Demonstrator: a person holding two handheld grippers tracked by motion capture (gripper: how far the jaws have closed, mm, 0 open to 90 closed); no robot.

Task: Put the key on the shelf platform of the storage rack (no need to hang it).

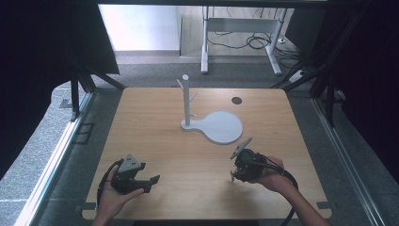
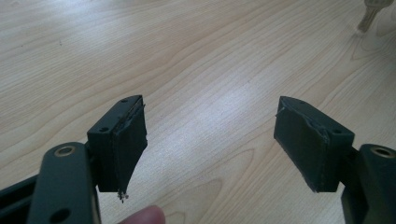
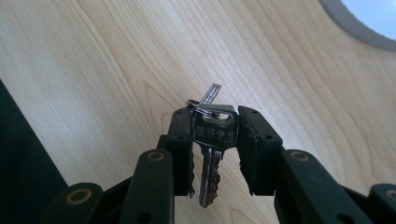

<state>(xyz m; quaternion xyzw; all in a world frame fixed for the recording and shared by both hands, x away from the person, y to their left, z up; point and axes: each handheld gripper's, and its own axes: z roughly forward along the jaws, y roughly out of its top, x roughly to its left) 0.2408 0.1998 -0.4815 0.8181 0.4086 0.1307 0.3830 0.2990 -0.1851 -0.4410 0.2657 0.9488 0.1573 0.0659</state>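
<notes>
A small bunch of silver keys [image 3: 212,140] on a ring hangs between the jaws of my right gripper [image 3: 215,123], which is shut on the head of one key; a second key sticks up behind it. In the high view the right gripper [image 1: 234,173] is held low over the table's front right, with the keys [image 1: 231,176] at its tip. A white peg stand [image 1: 187,101] rises from a white base with a round plate [image 1: 221,126] at mid-table. My left gripper [image 1: 149,172] is at the front left, jaws wide apart [image 2: 210,126] and holding nothing.
The wooden table [image 1: 155,136] has a dark round hole [image 1: 236,100] at the back right. Dark curtains flank both sides, and a desk frame with cables [image 1: 244,37] stands beyond. The keys [image 2: 369,14] show far off in the left gripper view.
</notes>
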